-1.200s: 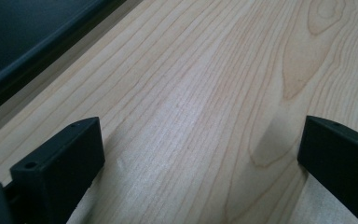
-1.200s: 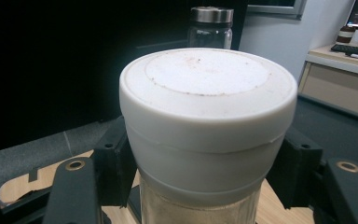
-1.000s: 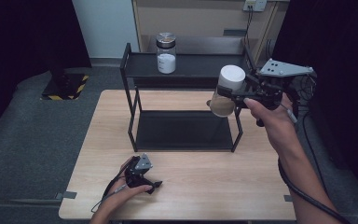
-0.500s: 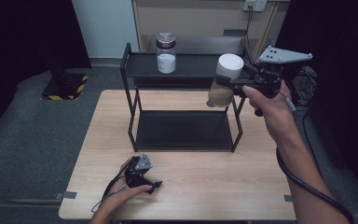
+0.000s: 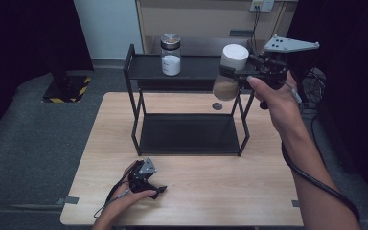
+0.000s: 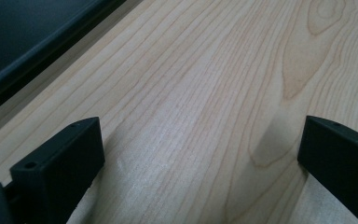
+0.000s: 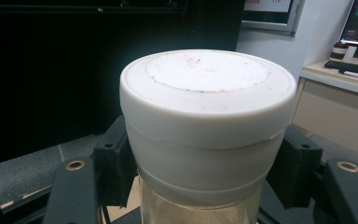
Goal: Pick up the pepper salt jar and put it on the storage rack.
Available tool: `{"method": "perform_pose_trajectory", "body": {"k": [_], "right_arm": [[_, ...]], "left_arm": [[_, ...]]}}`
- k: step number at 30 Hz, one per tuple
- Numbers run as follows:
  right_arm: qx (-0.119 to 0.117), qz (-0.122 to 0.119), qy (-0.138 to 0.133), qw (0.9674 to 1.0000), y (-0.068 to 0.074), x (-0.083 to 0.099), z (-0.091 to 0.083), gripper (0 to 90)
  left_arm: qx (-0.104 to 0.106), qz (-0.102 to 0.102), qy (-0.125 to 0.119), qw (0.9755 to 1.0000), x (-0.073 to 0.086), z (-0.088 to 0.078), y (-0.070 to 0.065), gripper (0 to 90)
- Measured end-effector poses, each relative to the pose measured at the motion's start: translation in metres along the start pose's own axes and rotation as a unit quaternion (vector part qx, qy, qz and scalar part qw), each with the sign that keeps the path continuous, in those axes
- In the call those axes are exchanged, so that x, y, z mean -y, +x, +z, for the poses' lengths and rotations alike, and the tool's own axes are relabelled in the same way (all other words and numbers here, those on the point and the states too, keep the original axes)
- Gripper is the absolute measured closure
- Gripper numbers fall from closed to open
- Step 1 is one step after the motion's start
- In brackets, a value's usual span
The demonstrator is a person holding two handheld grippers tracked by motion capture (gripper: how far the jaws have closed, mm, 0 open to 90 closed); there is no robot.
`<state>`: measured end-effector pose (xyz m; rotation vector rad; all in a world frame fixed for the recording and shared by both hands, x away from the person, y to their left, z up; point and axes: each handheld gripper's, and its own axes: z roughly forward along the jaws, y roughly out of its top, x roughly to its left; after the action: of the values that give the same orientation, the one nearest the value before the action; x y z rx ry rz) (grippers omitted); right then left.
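Two jars (image 5: 231,72) (image 5: 171,54) (one white-lidded, one metal-lidded); one black rack (image 5: 187,67); one table (image 5: 220,191); two tongs (image 5: 235,76) (image 5: 160,189).

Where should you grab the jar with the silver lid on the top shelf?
Probably the glass body of the silver-lidded jar, just under its lid, coming level from the table side of the black rack. It stands upright with straight round sides and open shelf around it. The right tool holds the white-lidded jar likewise, jaws on either side just under its lid. The empty left tool rests on the table.
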<state>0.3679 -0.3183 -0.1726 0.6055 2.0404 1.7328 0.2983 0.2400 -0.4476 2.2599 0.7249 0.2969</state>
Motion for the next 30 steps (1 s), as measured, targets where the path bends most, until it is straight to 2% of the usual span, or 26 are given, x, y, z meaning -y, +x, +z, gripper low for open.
{"method": "perform_pose_trajectory", "body": {"k": [19,30], "right_arm": [[0.008,-0.001,-0.007,0.9999,-0.012,-0.012,0.012,35.8],[0.014,0.003,-0.01,0.9998,-0.019,-0.013,0.02,35.8]], "left_arm": [[0.0,0.0,0.0,1.0,0.0,0.0,0.0,0.0],[0.0,0.0,0.0,1.0,0.0,0.0,0.0,0.0]]}}
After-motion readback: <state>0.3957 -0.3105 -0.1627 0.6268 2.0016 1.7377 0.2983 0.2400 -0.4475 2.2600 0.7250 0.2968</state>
